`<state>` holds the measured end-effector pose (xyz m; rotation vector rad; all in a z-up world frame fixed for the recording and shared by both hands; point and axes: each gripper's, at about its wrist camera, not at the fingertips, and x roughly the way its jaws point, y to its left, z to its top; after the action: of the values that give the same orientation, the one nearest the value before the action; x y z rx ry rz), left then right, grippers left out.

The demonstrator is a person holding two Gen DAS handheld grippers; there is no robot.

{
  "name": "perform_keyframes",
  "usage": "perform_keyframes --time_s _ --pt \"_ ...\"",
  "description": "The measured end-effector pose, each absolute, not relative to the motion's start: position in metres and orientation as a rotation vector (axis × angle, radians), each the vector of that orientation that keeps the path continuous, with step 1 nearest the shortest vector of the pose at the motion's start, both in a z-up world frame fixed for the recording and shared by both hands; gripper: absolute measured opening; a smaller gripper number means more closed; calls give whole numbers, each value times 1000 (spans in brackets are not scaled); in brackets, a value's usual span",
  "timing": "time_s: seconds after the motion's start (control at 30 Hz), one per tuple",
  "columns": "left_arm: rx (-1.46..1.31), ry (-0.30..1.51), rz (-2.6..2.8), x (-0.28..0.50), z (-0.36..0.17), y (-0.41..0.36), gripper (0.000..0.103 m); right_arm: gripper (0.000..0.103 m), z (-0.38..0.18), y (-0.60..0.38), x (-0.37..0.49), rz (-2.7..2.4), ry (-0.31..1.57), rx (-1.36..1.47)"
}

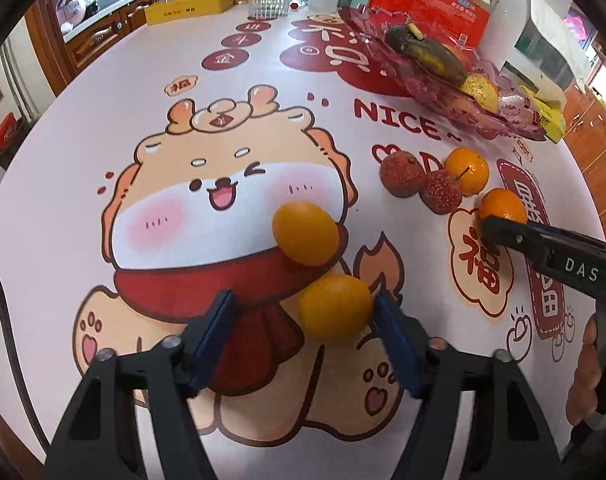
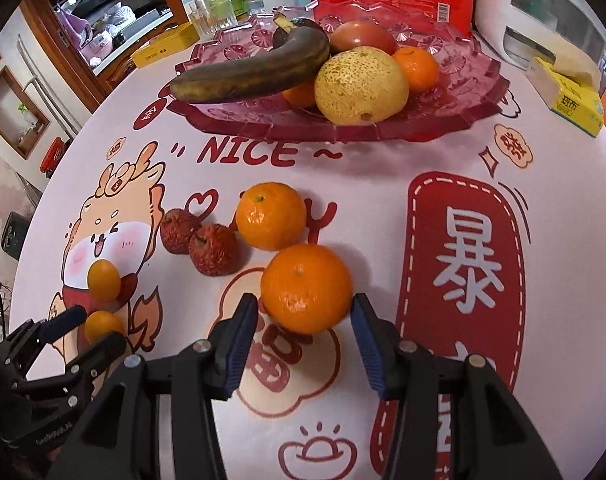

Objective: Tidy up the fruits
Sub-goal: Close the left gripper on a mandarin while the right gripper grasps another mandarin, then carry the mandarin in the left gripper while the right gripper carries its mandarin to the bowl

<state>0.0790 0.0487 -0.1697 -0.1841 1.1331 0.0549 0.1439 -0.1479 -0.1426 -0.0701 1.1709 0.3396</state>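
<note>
Left tool (image 1: 303, 316): jaws half-wide over the bench (image 1: 83, 128), straddling the near yellow fruit (image 1: 335, 306); one blue pad touches it, the other stands clear, nothing gripped
Right tool (image 2: 301, 316): narrower, blue pads flanking the near tangerine (image 2: 306, 288), which sits on the bench; whether they press it cannot be told
Risk, left: off-centre closing could nudge that round fruit into the second yellow fruit (image 1: 305, 233) and roll it away
Risk, right: a shallow pinch at the near side may squirt the tangerine towards its neighbour (image 2: 271, 216) and the two lychees (image 2: 213, 250)
Destination: likely the pink fruit tray (image 2: 483, 92), already crowded by a blackened banana (image 2: 247, 72) and a pear (image 2: 361, 84)
Hidden: contact points under both fruits; the yellow fruits' kind is unclear
</note>
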Motion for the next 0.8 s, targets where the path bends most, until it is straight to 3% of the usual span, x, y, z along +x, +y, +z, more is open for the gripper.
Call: perform_keyframes --time_s 0.1,0.23,0.8 --pt "-177 1126 48 79 -170 47 57 49 -144 -147 145 331 1152 -80" --pt "-186 1120 -8 77 -169 43 34 46 -147 -151 145 335 1151 -58" --pt "-96 1118 -48 62 -146 26 33 43 -138 -158 102 357 1174 -83"
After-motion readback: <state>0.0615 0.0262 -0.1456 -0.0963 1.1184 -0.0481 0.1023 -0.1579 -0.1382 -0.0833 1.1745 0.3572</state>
